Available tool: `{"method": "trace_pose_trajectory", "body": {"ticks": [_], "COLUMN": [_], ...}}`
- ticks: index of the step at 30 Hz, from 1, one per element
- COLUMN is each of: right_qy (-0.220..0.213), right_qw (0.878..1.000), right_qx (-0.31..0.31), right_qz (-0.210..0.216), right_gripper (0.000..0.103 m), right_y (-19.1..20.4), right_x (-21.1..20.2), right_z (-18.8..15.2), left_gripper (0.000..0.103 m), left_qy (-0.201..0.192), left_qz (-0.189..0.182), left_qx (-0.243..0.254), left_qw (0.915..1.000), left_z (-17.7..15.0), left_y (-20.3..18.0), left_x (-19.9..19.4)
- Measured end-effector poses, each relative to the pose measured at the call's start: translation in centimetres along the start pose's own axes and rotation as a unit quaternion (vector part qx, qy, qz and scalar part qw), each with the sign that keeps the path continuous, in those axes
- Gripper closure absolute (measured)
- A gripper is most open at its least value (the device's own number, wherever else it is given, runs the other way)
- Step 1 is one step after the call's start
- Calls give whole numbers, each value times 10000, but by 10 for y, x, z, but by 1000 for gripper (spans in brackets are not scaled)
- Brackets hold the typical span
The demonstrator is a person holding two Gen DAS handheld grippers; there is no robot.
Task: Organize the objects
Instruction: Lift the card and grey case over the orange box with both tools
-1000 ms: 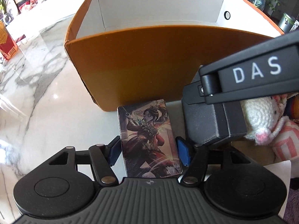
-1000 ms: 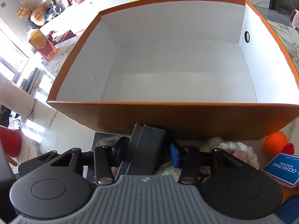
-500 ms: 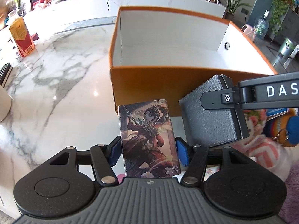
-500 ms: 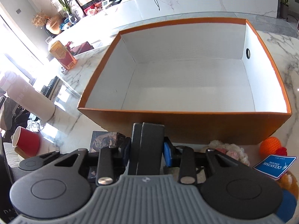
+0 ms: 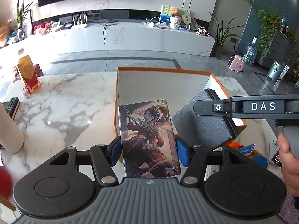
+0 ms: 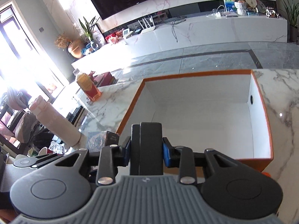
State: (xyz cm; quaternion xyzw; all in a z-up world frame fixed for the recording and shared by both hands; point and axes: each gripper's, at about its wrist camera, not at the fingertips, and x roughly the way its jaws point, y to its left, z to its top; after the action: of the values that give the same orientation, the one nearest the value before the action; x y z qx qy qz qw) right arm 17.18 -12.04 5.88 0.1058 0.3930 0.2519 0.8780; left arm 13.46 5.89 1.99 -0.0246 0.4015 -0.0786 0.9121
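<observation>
Overhead, the left gripper (image 5: 148, 150) clamps an illustrated card box (image 5: 148, 140) and the right gripper (image 6: 146, 152), whose jaws have just been closing, clamps a dark grey case (image 6: 146, 145), both above the near edge of the orange storage box (image 6: 205, 128) on the marble table (image 5: 61, 104).

Bright daylight, blown-out window (image 6: 28, 71) glare at left, sharp focus, strong fisheye bending at edges

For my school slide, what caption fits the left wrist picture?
Left gripper holds a picture box before the orange box; right gripper holds a grey case.
</observation>
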Motion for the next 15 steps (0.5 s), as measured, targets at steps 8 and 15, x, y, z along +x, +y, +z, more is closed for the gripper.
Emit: {"method": "trace_pose_trajectory", "body": {"ticks": [8,15], "right_qy": [-340,-10], "right_qw": [9980,9957], "right_qx": [140,375], "right_qz": [-518,-850], "right_gripper": [68,68], "right_y": [-26,-65], "right_x": [12,58], "right_z": [31,24], "left_gripper": [33,33], "left_qy": [59,898], "left_qz": [26,32], "left_qx": [391,477], "left_qw": [9992,9948], "left_z": [36,43], "left_y": [-18,-33], "left_x": [32,104]}}
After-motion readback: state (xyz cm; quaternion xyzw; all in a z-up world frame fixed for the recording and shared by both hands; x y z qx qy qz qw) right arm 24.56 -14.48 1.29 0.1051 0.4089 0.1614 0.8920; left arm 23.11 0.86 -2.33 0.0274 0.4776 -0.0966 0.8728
